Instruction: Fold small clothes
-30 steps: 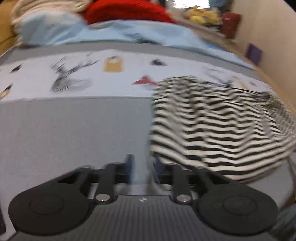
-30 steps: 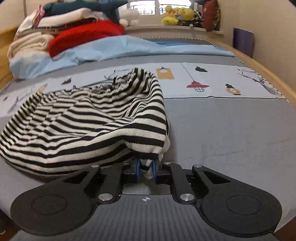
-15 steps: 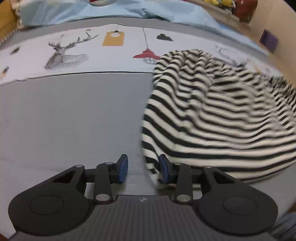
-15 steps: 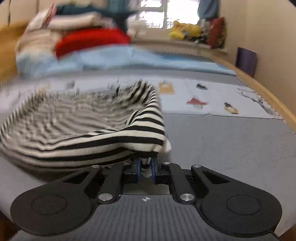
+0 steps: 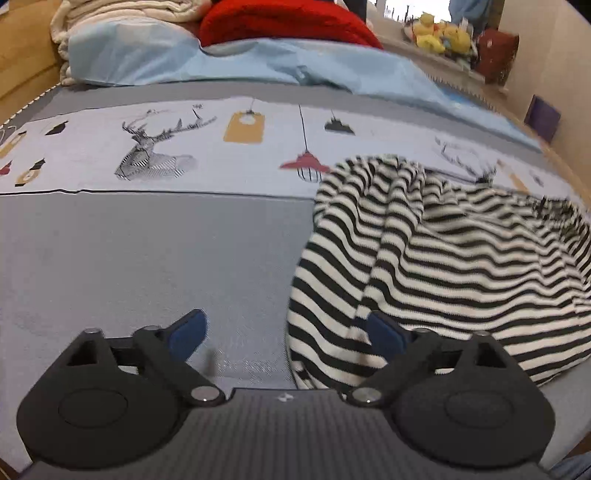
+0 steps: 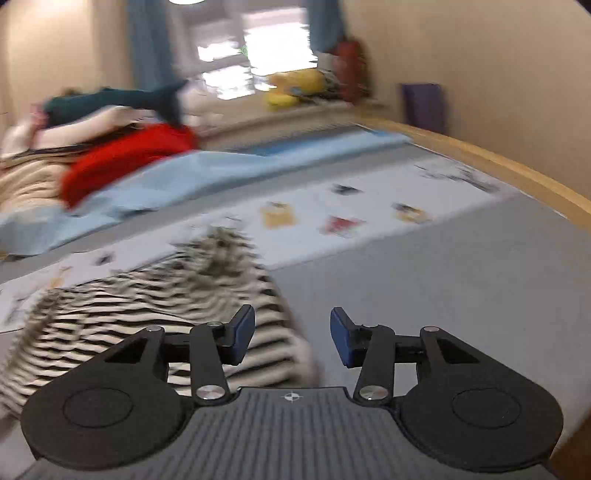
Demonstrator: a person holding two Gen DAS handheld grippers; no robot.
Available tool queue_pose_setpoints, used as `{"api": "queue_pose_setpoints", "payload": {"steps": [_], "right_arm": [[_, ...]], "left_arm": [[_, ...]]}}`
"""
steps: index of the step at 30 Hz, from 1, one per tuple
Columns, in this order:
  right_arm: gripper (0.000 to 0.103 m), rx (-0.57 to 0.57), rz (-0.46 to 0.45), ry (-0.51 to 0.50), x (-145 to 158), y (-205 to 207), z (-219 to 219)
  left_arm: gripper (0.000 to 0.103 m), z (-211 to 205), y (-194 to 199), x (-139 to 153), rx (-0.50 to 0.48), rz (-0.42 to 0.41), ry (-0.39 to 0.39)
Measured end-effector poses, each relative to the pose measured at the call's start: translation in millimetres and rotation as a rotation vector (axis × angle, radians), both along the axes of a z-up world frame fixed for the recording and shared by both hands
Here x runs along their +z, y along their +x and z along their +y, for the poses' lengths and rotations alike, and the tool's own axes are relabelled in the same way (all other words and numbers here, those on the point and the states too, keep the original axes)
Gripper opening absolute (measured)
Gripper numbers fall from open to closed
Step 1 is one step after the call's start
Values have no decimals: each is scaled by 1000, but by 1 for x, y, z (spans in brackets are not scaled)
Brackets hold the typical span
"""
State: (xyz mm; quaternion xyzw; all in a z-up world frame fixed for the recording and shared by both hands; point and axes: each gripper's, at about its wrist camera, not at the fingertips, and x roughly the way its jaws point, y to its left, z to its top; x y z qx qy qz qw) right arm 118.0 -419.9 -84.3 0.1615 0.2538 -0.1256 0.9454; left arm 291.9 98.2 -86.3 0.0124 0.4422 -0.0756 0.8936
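**Both grippers off the striped garment, jaws apart**

Left gripper (image 5: 286, 334): jaws spread wide, just been opening. The near-left hem of the black-and-white striped garment (image 5: 436, 258) lies in the gap close to the right-hand pad, and the blue pads (image 5: 186, 332) don't press on it. Nothing held.

Right gripper (image 6: 291, 336): jaws part open, also just been opening. Garment's near-right edge (image 6: 155, 306) sits under and behind the left-hand pad, with grey sheet showing through the rest of the gap. Pads not pressing on cloth, nothing held. This view is motion-blurred, so fine contact is hard to read.

Garment lies bunched and rumpled on the grey bed sheet (image 5: 129, 258), toward the near edge of the bed. Its far side overlaps the white printed band (image 5: 184, 155) with the deer and lamp pictures.

Far end of bed: light blue cover (image 5: 258, 66), red knit (image 5: 280, 18), cream bedding (image 5: 110, 11) stacked. Yellow plush toys (image 5: 439, 33) on the window ledge beyond.
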Motion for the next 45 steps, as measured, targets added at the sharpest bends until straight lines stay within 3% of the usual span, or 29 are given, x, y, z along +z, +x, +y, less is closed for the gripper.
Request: {"api": "queue_pose_setpoints", "payload": {"steps": [1,4,5,10,12,16,19,23,29,32,35,37,42,45], "right_arm": [[48,40,38,-22,-1,6,6],[50,93,334,-175,-35,39,25],[53,103,394,-220,-43,45,28],[60,4,283,-196,-28,38,17],[66,-59,226,-127,-21,28,9],[76,-102,100,126,-13,-4,7],[78,-98,82,192,-14,-22,24],[79,-17,79,172,-10,-32,60],[82,125,78,30,-5,-26,114],[83,146,105,0,-9,-20,122],[83,143,102,32,-13,-18,117],[83,108,105,108,-17,-17,107],[84,-187,125,520,-50,-16,45],[84,-348,32,725,-67,-19,19]], "left_arm": [[101,-5,1,-3,-4,5,25],[101,-20,6,-12,-31,35,101],[101,-20,6,-14,-32,36,111],[101,-25,-2,-7,-5,-16,127],[101,-28,-7,-4,-2,-25,122],[103,-33,-20,2,8,-30,133],[103,-32,-33,6,26,-37,126],[103,-29,-54,6,66,-19,79],[103,-34,-81,6,82,-5,43],[103,-33,-83,6,84,-8,41],[103,-30,-81,3,92,-6,51],[103,-28,-76,0,98,9,46],[103,-19,-57,-7,136,43,36],[103,-7,-46,-6,191,36,27]]}}
